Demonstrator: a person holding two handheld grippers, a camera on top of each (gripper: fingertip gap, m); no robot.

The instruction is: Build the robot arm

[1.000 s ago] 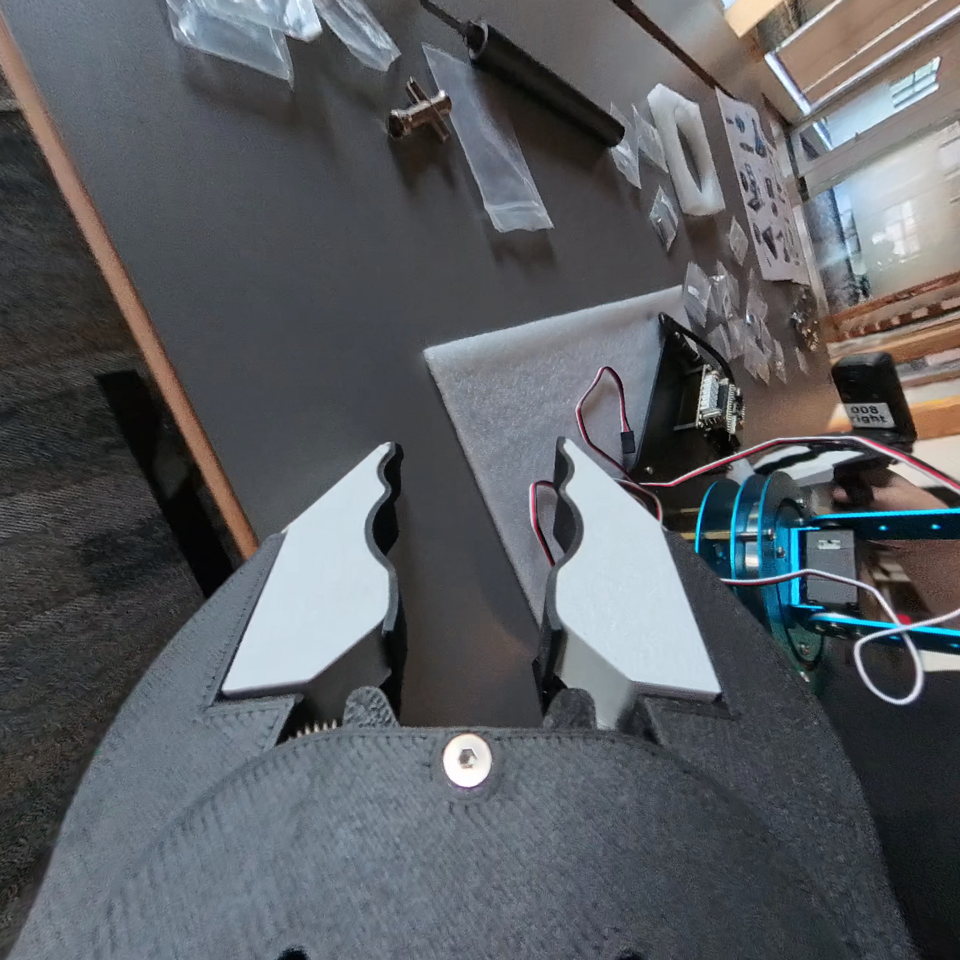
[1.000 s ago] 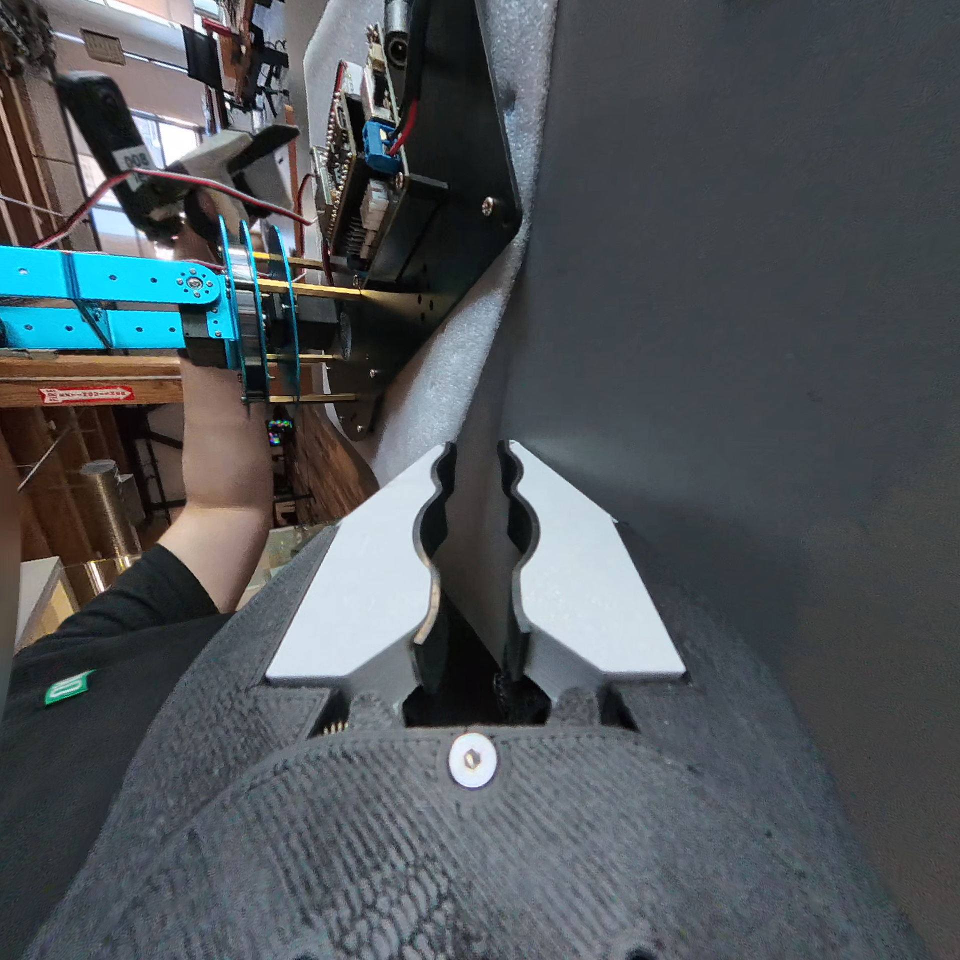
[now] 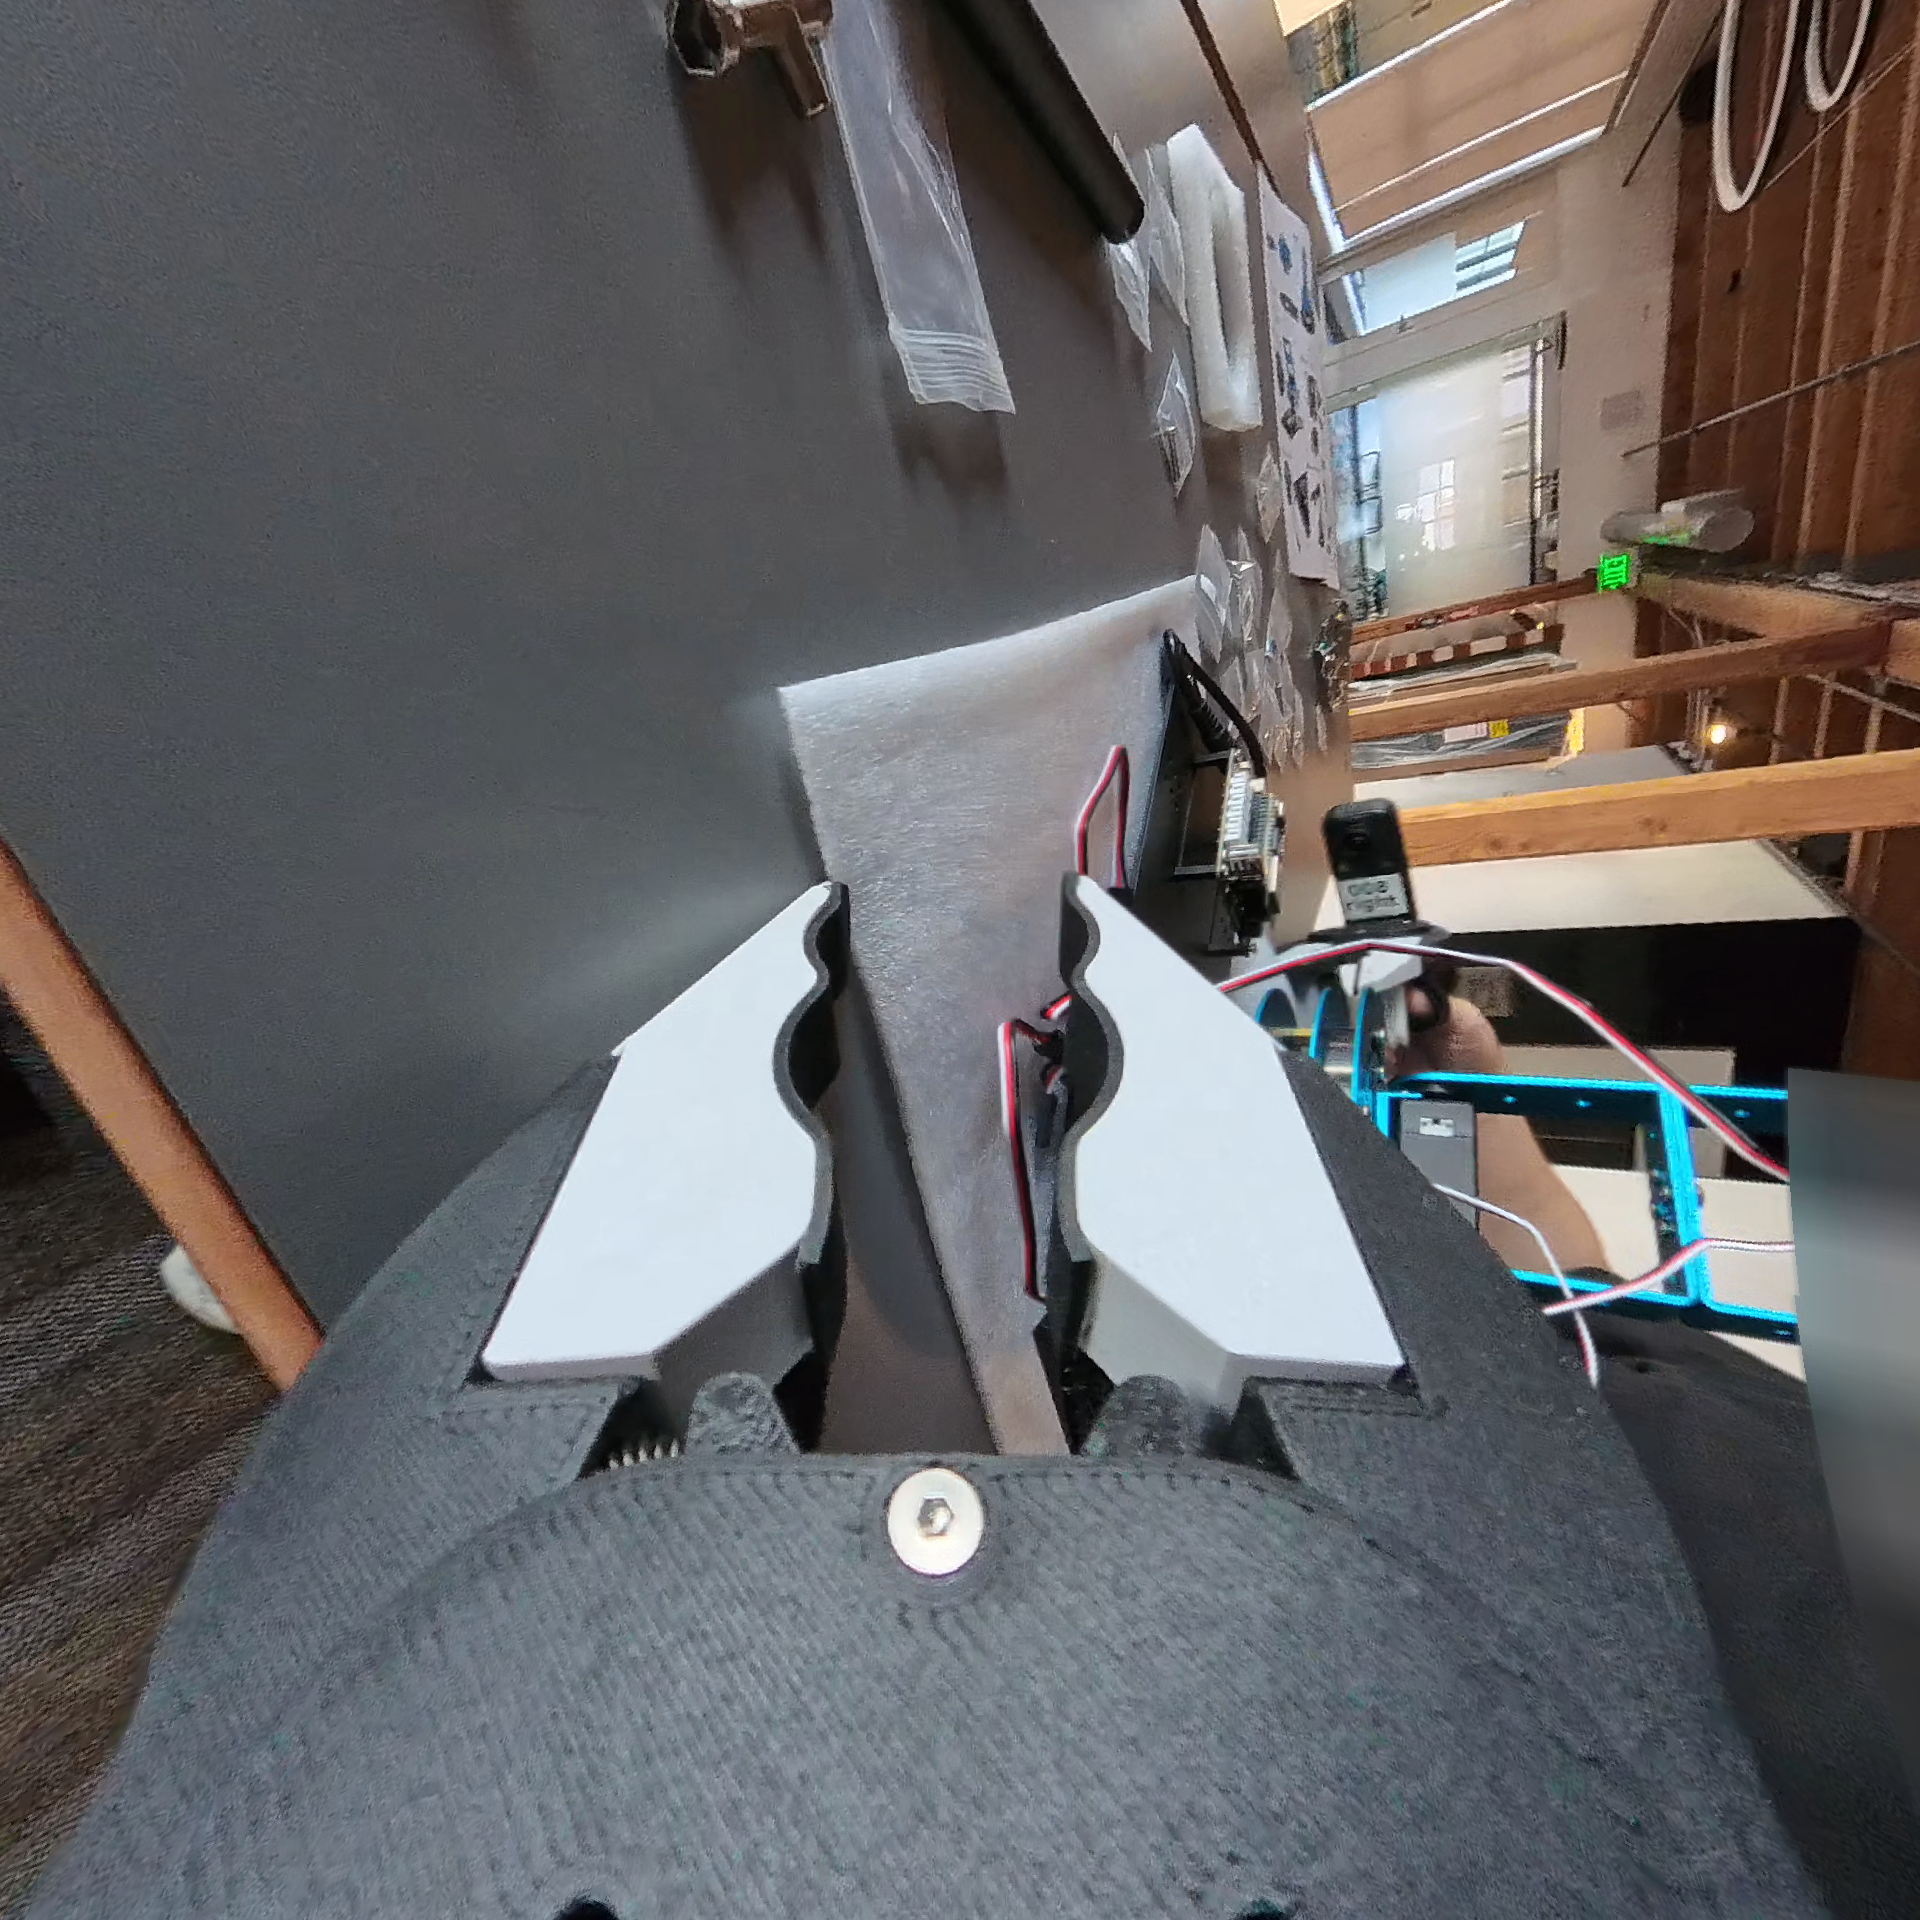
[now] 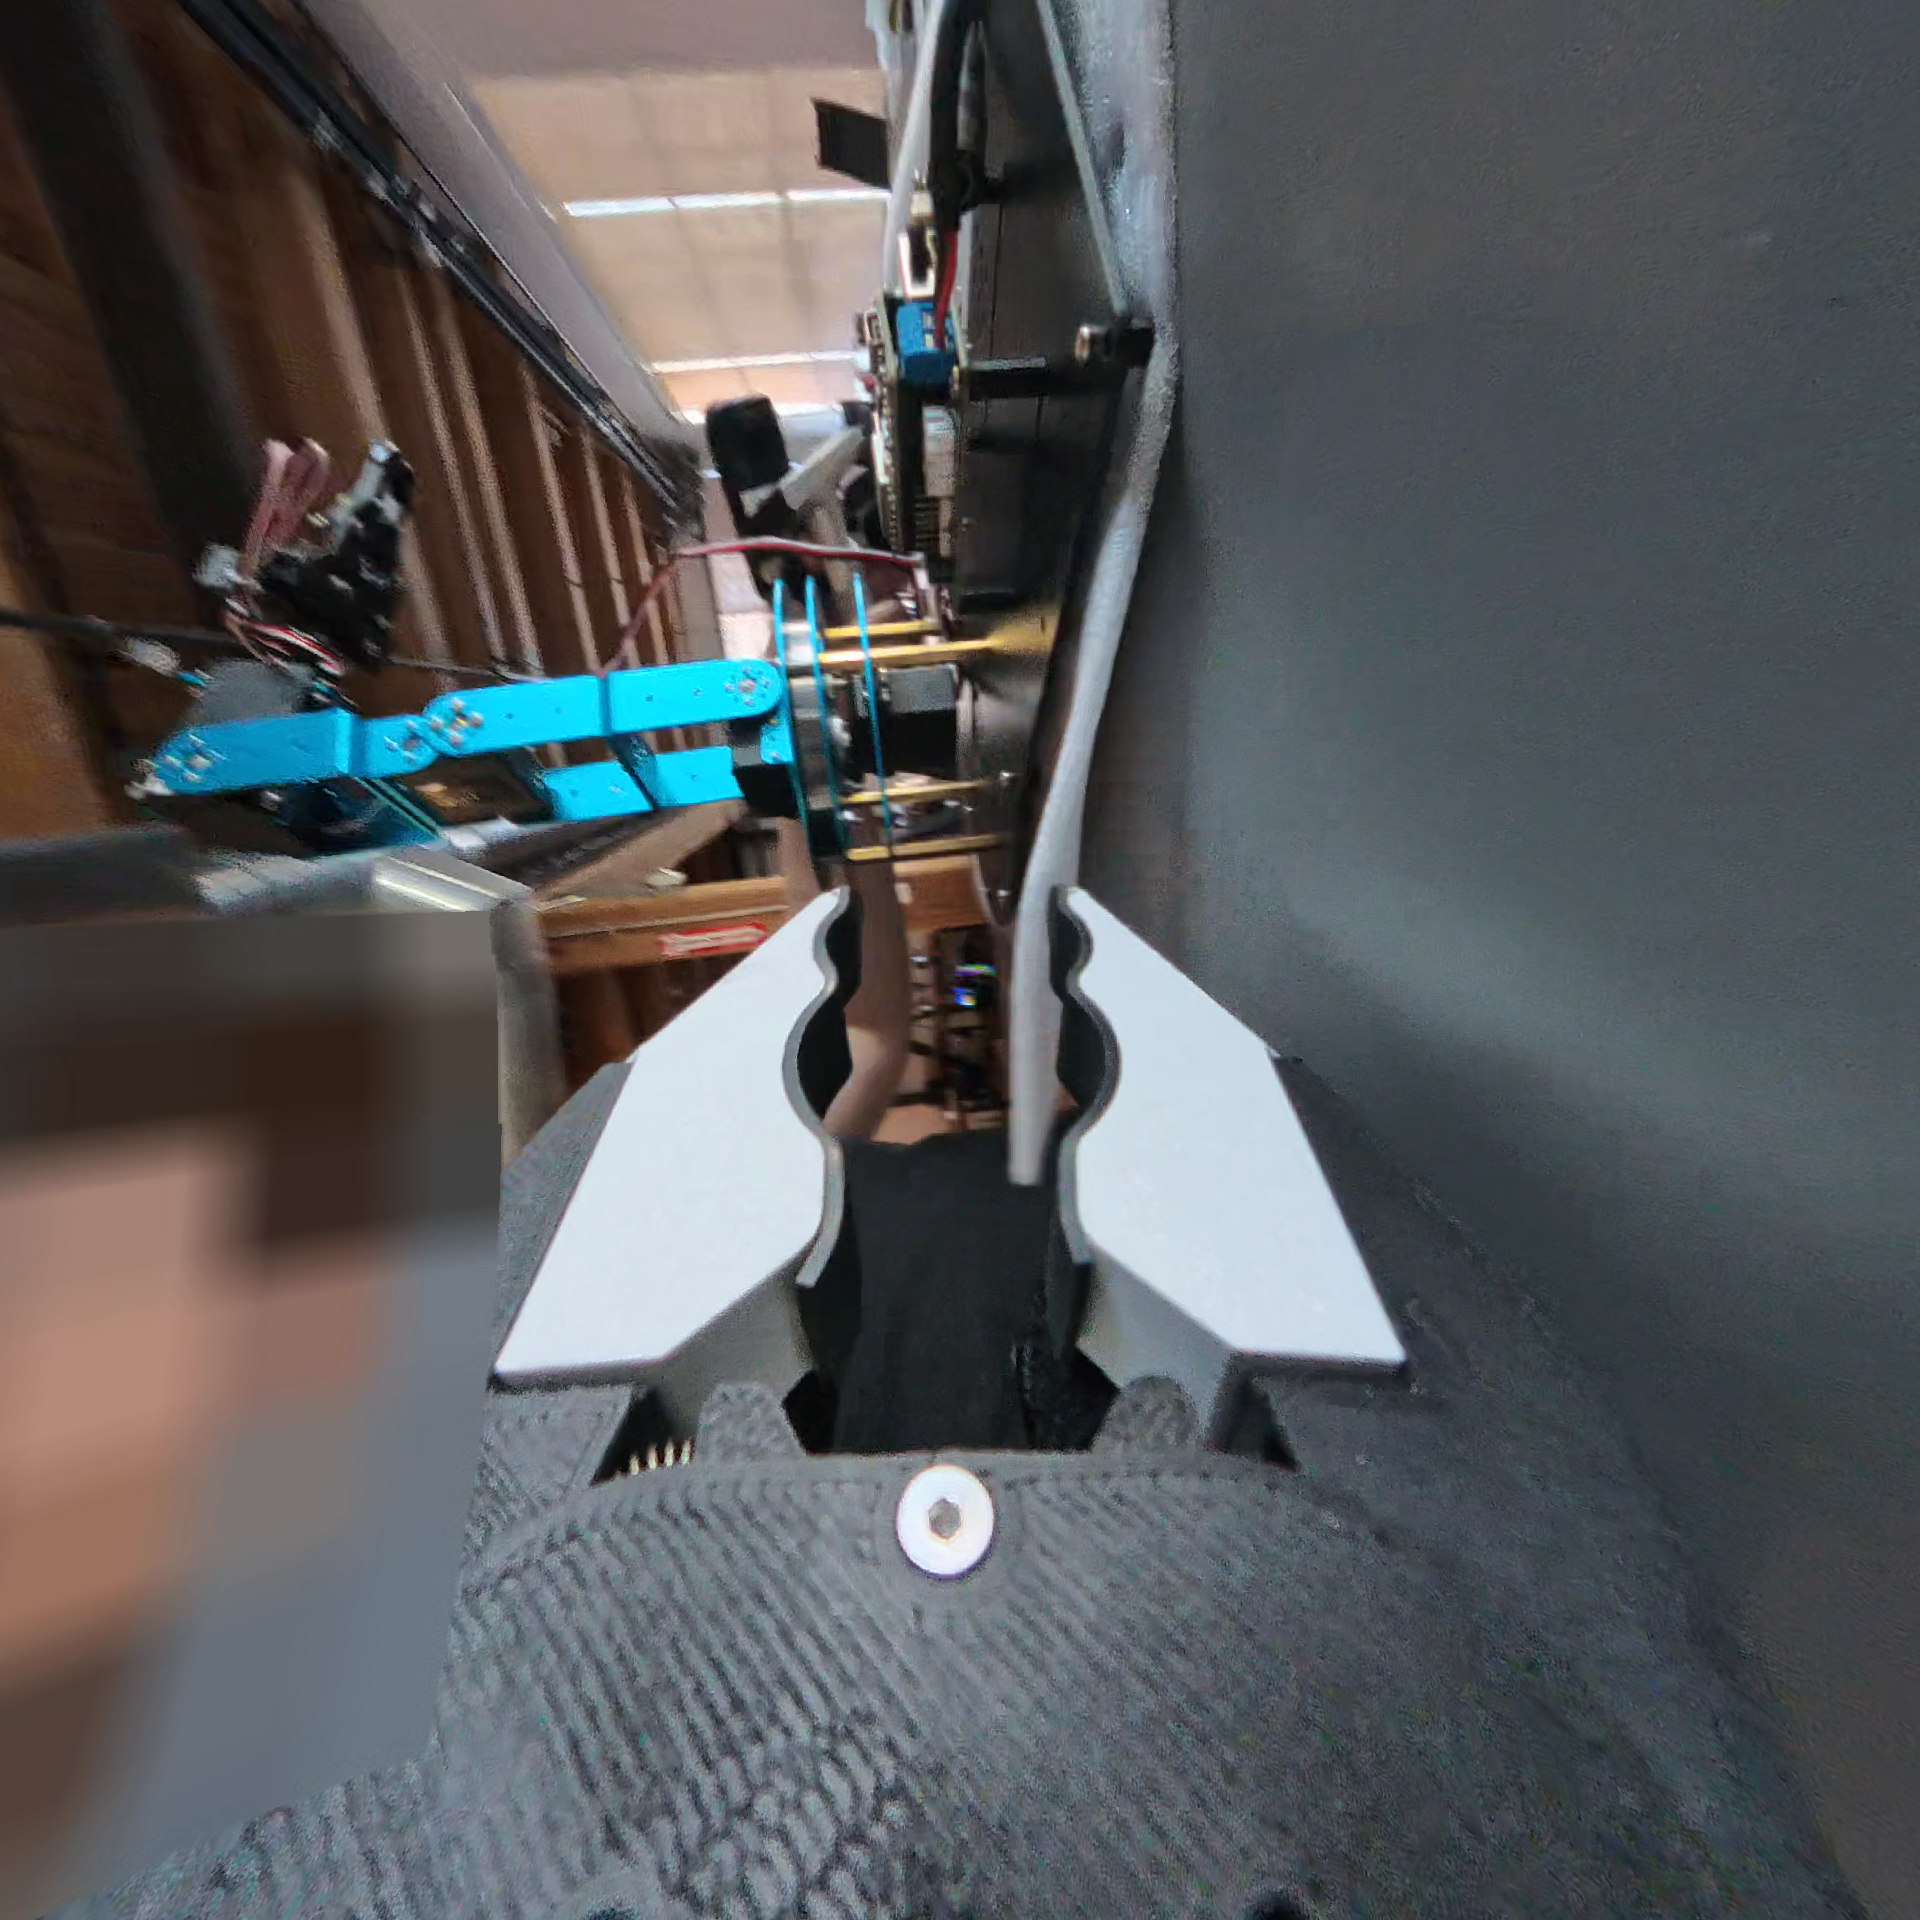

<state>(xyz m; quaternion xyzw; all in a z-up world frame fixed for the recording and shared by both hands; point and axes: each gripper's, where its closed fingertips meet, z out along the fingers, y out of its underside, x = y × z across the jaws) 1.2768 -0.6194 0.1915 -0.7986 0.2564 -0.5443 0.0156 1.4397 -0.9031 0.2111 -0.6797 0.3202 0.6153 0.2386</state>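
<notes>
My left gripper [image 3: 956,902] is open and empty above the corner of a grey foam sheet [image 3: 935,790] on the dark table [image 3: 416,520]. Red, white and black servo wires [image 3: 1023,1101] run beside its right finger. On the sheet stands a black base plate with a circuit board [image 3: 1231,831] and a blue metal robot arm [image 3: 1558,1101]. My right gripper [image 4: 956,902] is open. The lifted edge of the foam sheet [image 4: 1070,831] lies between its jaws, close to the right finger. The blue arm [image 4: 520,727] and its base [image 4: 997,582] are just ahead.
Clear plastic bags [image 3: 935,281], a black cylinder [image 3: 1049,135], a metal cross wrench [image 3: 748,31], a white foam piece [image 3: 1216,281], a printed sheet [image 3: 1299,364] and several small bags [image 3: 1236,623] lie farther along the table. The table's wooden edge [image 3: 135,1122] is at the left. The left gripper's tips are roughly 35 centimeters from the right gripper's.
The right gripper's jaws have opened wider and it has swung low along the foam's edge. The left gripper has moved forward over the foam corner and its jaws have narrowed somewhat.
</notes>
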